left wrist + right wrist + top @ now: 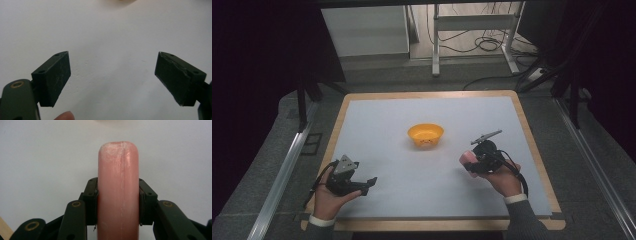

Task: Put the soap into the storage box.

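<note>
While the right gripper (117, 202) clamps a pink, round-ended sausage-like piece (118, 190) between its pads, the orange bowl (425, 135) sits near the middle of the high view, up and to the left of that hand. In the right gripper view the pink piece stands lengthwise between the jaws, its long axis running straight out along them and its rounded tip reaching well past the pads toward the top of the frame; a pale edge at the top centre may be the bowl, though too little shows to be sure. In the high view the right gripper (472, 162) lies at centre right with the pink piece (466, 159) poking out toward the left.

Judging by this, the bowl is the likely place for the piece, and the right hand is plainly nearer to it than the left one; the move would run up and leftward across the white mat (387, 115).

Low at the left of the high view, the left gripper (367, 186) holds nothing. In its own view its jaws stand wide apart over bare mat (110, 37).
</note>
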`<state>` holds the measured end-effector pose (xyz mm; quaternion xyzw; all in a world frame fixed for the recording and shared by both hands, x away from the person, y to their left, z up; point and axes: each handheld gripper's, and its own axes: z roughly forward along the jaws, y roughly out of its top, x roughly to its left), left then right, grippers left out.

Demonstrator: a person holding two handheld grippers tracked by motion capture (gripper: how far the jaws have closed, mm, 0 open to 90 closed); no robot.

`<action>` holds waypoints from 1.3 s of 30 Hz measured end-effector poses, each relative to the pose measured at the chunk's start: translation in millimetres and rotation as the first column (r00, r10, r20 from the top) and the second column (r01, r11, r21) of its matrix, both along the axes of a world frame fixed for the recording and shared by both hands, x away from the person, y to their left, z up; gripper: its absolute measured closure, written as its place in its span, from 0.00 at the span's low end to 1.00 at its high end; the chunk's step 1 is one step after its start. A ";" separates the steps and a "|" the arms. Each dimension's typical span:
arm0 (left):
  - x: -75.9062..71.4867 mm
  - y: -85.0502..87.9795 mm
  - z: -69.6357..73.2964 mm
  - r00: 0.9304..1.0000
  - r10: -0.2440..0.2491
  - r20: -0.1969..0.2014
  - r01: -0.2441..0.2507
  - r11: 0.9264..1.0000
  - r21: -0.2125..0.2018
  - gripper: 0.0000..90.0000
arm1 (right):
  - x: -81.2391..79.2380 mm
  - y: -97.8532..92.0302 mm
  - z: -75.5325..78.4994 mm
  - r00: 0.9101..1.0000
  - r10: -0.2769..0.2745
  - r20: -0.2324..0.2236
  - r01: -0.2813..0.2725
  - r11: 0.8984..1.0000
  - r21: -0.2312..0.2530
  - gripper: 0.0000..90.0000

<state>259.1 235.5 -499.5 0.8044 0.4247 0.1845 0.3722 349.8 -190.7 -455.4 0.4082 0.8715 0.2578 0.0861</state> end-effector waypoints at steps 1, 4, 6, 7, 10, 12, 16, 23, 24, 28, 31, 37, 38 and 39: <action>0.0 0.0 0.0 1.000 0.000 0.000 0.000 1.000 0.000 0.15 | 0.0 0.0 0.0 1.000 0.000 0.000 0.000 1.000 0.000 0.66; 0.6 1.1 -1.3 1.000 0.006 -0.006 -0.006 1.000 -0.008 0.15 | 3.0 1.6 0.8 1.000 0.003 -0.001 -0.003 1.000 0.001 0.66; 0.6 1.3 -1.3 1.000 0.006 -0.006 -0.006 1.000 -0.009 0.15 | 4.6 2.8 3.0 1.000 0.006 0.003 -0.006 1.000 0.003 0.66; 0.6 1.2 -1.3 1.000 0.007 -0.005 -0.007 1.000 -0.010 0.15 | 5.1 3.4 3.6 1.000 0.006 0.007 -0.006 1.000 0.003 0.66; 0.5 1.3 -1.3 1.000 0.006 -0.006 -0.006 1.000 -0.009 0.15 | 7.2 5.9 7.4 1.000 0.012 0.018 -0.012 1.000 0.004 0.66; 0.5 1.4 -1.4 1.000 0.006 -0.006 -0.006 1.000 -0.009 0.15 | 8.8 7.3 8.9 1.000 0.013 0.024 -0.013 1.000 0.005 0.66; 0.5 1.8 -1.6 1.000 0.005 -0.007 -0.005 1.000 -0.007 0.15 | 12.6 10.1 9.7 0.999 0.031 0.024 -0.031 0.999 0.013 0.66; 1.0 1.5 -2.5 1.000 0.007 -0.008 -0.007 1.000 -0.006 0.15 | 20.7 11.8 10.7 0.999 0.033 0.031 -0.034 0.999 0.031 0.66; 0.9 1.6 -2.4 1.000 0.007 -0.008 -0.007 1.000 -0.005 0.15 | 22.1 12.0 10.8 0.999 0.034 0.029 -0.035 0.999 0.033 0.66; 0.7 1.8 -2.3 1.000 0.009 -0.007 -0.009 1.000 -0.005 0.15 | 25.8 14.0 11.6 0.999 0.036 0.027 -0.037 0.999 0.031 0.66; 0.9 1.7 -2.6 1.000 0.010 -0.008 -0.010 1.000 -0.006 0.15 | 27.2 14.5 12.1 0.999 0.039 0.031 -0.040 0.999 0.032 0.66; 1.0 1.2 -3.0 1.000 0.008 -0.010 -0.008 1.000 -0.001 0.15 | 32.5 14.4 13.9 0.999 0.039 0.036 -0.040 0.999 0.033 0.66; 1.0 1.2 -3.0 1.000 0.008 -0.010 -0.008 1.000 -0.001 0.15 | 33.3 14.3 14.3 0.999 0.040 0.037 -0.041 0.999 0.034 0.66; 1.1 1.1 -3.0 1.000 0.008 -0.010 -0.008 1.000 -0.001 0.15 | 33.8 14.3 14.7 0.999 0.040 0.036 -0.041 0.999 0.034 0.66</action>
